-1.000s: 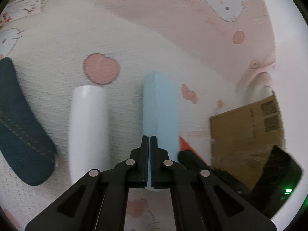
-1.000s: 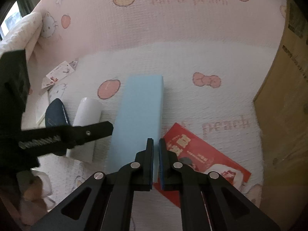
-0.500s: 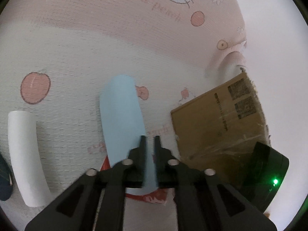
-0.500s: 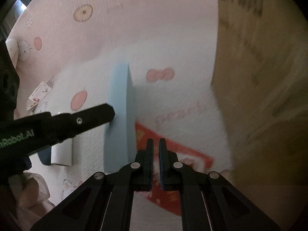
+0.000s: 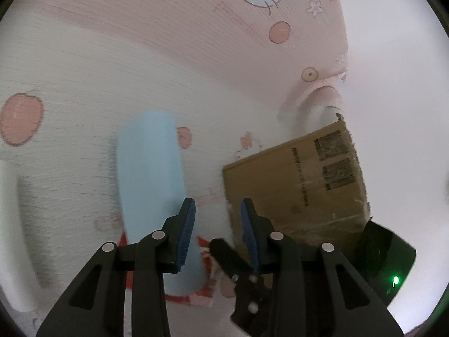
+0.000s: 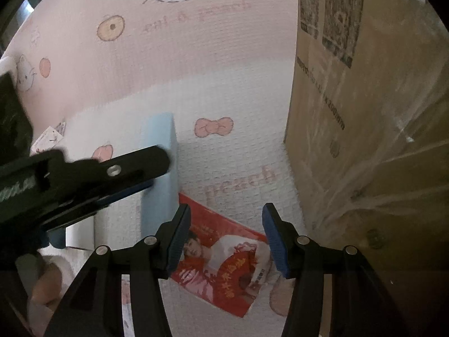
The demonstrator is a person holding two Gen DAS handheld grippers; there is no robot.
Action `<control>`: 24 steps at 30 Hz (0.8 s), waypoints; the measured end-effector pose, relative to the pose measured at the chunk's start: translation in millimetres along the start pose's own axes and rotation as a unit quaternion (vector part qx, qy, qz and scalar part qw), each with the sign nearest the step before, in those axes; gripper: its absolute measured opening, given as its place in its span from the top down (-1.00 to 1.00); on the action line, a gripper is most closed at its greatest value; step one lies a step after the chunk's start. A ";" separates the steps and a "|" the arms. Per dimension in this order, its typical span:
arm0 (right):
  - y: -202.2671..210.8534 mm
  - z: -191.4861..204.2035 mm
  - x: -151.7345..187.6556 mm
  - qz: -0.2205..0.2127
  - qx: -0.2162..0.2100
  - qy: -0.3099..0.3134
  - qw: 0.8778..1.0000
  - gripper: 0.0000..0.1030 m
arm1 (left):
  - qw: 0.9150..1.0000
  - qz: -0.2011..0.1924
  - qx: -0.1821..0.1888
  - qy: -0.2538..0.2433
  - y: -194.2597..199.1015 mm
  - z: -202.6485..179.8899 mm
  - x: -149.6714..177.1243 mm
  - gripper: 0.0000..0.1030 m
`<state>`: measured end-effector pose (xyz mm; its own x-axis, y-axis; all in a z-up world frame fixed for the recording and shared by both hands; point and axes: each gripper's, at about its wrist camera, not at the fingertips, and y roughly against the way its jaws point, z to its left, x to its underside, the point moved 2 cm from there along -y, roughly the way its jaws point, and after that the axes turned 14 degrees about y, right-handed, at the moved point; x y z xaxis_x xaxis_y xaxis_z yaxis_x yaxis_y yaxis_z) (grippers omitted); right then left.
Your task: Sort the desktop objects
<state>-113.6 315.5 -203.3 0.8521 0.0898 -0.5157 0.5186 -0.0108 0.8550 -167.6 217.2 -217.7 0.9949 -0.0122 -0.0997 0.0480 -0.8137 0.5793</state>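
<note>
Judging by the mess, little sorting was done; the blue box (image 5: 151, 185) was left lying mid-desk, beside the red card (image 6: 221, 261); the left gripper (image 5: 217, 227) and right gripper (image 6: 224, 236) were seen opening, with nothing held between their jaws.

We are looking at a pink and white cartoon-cat cloth (image 6: 238, 90) covering the surface, a white wall (image 5: 393, 56) glowing brightly behind, and a window (image 6: 23, 14) showing at the corner.
</note>
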 end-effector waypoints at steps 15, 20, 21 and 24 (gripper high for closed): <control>16.5 8.1 -12.0 -0.035 0.003 0.057 0.998 -0.21 | 0.998 -0.067 -0.002 0.009 57.8 6.5 -16.8 0.09; 9.5 12.3 -13.2 -0.023 -0.021 0.054 0.998 -0.24 | 0.995 -0.083 -0.036 0.042 66.3 30.8 -20.1 -0.07; 10.9 16.0 -11.9 -0.020 -0.024 0.054 0.998 -0.30 | 0.995 -0.081 -0.042 0.046 67.6 35.9 -19.9 -0.07; 9.4 21.2 -12.5 -0.015 -0.037 0.051 0.998 -0.42 | 0.994 -0.078 -0.066 0.046 63.6 41.8 -18.6 -0.08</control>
<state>-117.8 293.1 -190.1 0.8227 0.1895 -0.5360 0.5340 0.0657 0.8429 -186.7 141.4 -212.9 0.9780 0.1668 -0.1256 0.2078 -0.7182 0.6641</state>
